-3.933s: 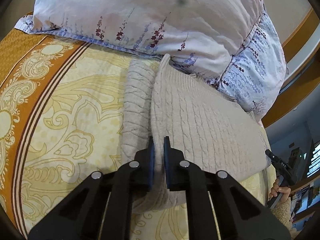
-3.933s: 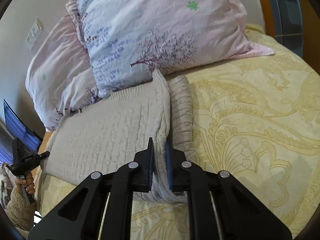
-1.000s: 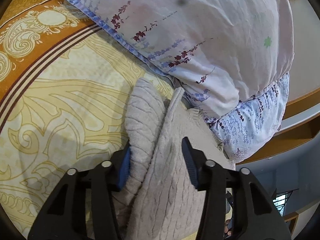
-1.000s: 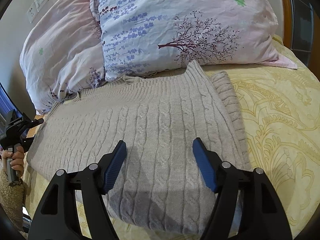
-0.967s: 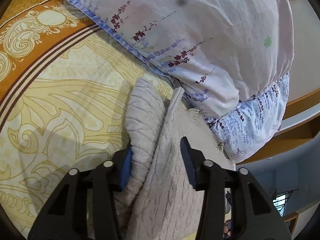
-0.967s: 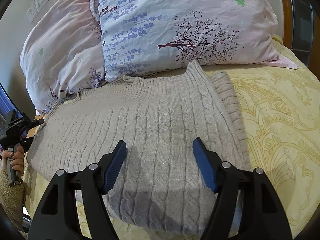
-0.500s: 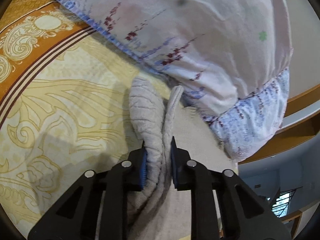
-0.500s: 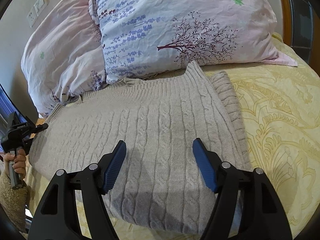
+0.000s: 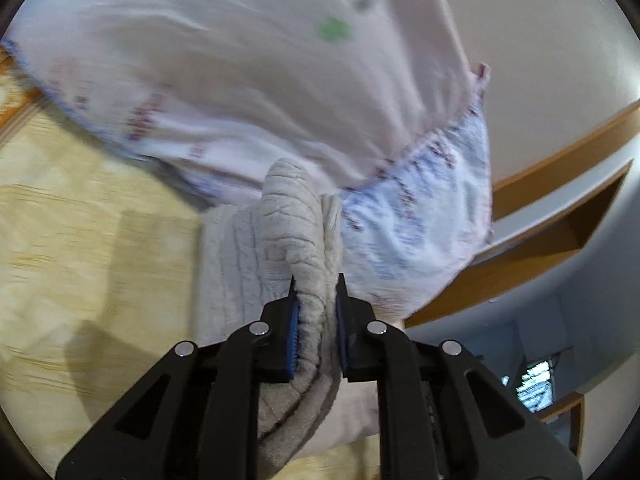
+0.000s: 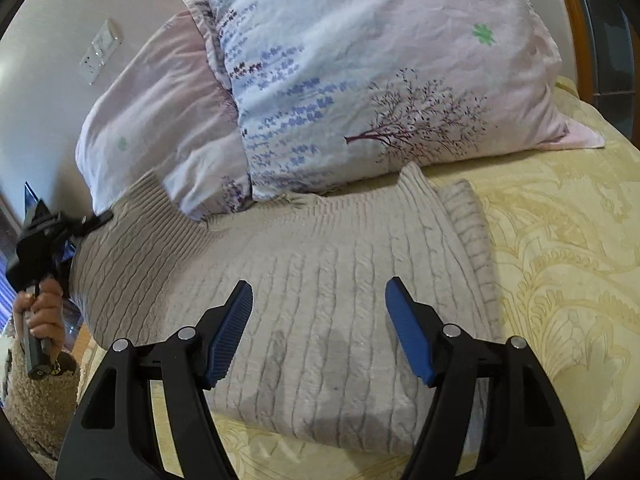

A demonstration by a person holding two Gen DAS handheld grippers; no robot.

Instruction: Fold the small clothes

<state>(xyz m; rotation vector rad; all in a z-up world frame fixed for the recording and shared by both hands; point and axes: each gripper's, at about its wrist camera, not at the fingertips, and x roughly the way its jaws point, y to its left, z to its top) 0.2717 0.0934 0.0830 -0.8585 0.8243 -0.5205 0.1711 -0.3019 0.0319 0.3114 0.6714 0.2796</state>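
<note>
A beige cable-knit sweater (image 10: 320, 280) lies folded on the yellow patterned bedspread (image 10: 560, 260), below the pillows. My left gripper (image 9: 316, 300) is shut on the sweater's left edge (image 9: 296, 232) and holds it lifted off the bed; the view is blurred. In the right wrist view that gripper (image 10: 86, 226) shows at the far left, with the raised ribbed edge (image 10: 144, 220) curling up. My right gripper (image 10: 318, 308) is open and empty, hovering just above the sweater's right half.
Two floral pillows (image 10: 380, 92) lean against the wall behind the sweater, one (image 9: 240, 72) close above the lifted edge. A wall switch plate (image 10: 100, 52) is at upper left. A wooden headboard (image 10: 576, 20) stands at the right.
My left gripper closed on the sweater's left edge and has lifted it up toward the pillows. My right gripper stayed open above the sweater, hardly moving.
</note>
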